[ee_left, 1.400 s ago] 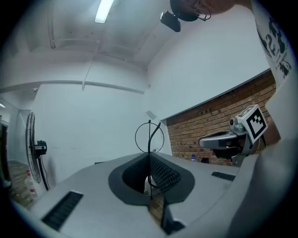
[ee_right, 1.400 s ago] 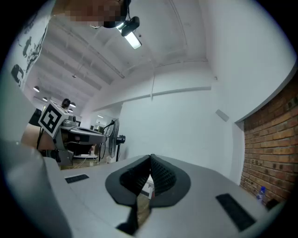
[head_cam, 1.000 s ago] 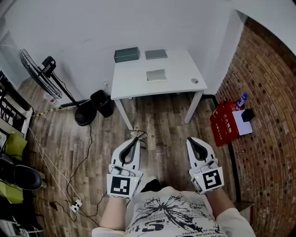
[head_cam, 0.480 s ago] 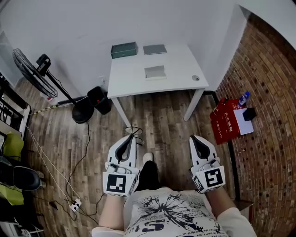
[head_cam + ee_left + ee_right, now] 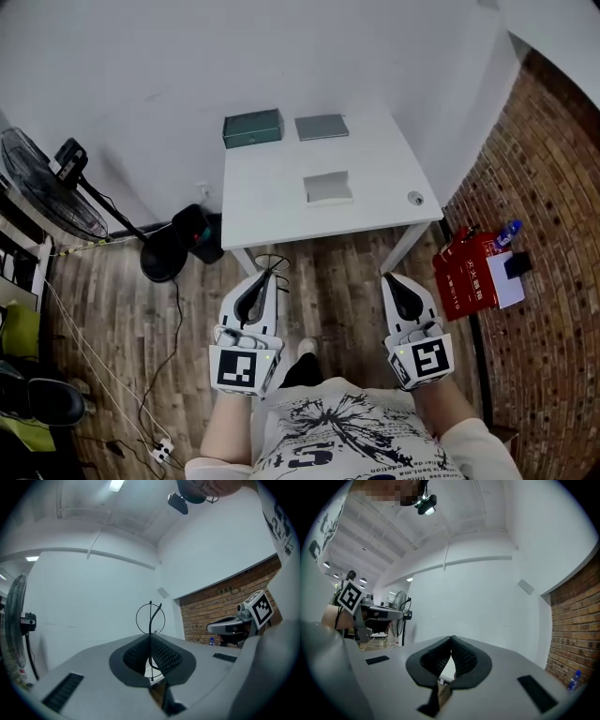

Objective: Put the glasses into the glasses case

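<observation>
Black wire glasses (image 5: 150,618) sat pinched in my left gripper (image 5: 265,279), jaws clenched on the frame. My right gripper (image 5: 389,279) was squeezed shut on nothing. Ahead was the white table (image 5: 272,202), with a green box (image 5: 252,128), a grey box (image 5: 322,127) and a pale flat case (image 5: 328,187) on top.

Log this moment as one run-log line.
left gripper: jaws shut on thin black wire-frame glasses | right gripper: jaws shut, empty | dark green rectangular box: on white table, untouched
</observation>
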`<action>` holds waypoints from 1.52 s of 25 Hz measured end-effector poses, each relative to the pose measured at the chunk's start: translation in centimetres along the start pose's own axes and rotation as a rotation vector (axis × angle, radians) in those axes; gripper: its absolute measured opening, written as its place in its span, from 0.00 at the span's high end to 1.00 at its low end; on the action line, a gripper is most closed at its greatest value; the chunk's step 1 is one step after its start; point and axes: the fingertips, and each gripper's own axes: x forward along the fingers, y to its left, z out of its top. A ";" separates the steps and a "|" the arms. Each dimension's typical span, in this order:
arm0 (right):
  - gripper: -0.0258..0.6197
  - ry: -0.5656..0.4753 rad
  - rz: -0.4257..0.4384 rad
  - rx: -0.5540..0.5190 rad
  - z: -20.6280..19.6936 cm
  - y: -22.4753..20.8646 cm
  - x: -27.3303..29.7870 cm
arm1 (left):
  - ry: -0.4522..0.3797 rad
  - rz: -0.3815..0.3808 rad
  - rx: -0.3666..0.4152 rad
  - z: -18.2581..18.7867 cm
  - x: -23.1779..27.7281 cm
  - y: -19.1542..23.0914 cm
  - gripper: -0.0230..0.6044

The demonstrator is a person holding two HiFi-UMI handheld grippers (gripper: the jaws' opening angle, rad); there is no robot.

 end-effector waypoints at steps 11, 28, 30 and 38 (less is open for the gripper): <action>0.94 0.040 -0.091 0.019 0.3 -4.8 18.4 | 0.019 -0.099 -0.019 -1.6 16.8 12.2 0.94; 0.94 0.150 -0.022 0.076 -6.2 -16.5 32.3 | 0.242 -0.194 0.069 -10.0 35.3 12.2 0.94; 0.94 0.166 -0.005 0.079 -7.2 -18.1 34.0 | 0.284 -0.208 0.088 -11.7 37.7 11.9 0.94; 0.94 0.252 0.047 0.129 -12.4 -22.0 37.7 | 0.480 -0.360 0.205 -20.2 44.3 8.7 0.94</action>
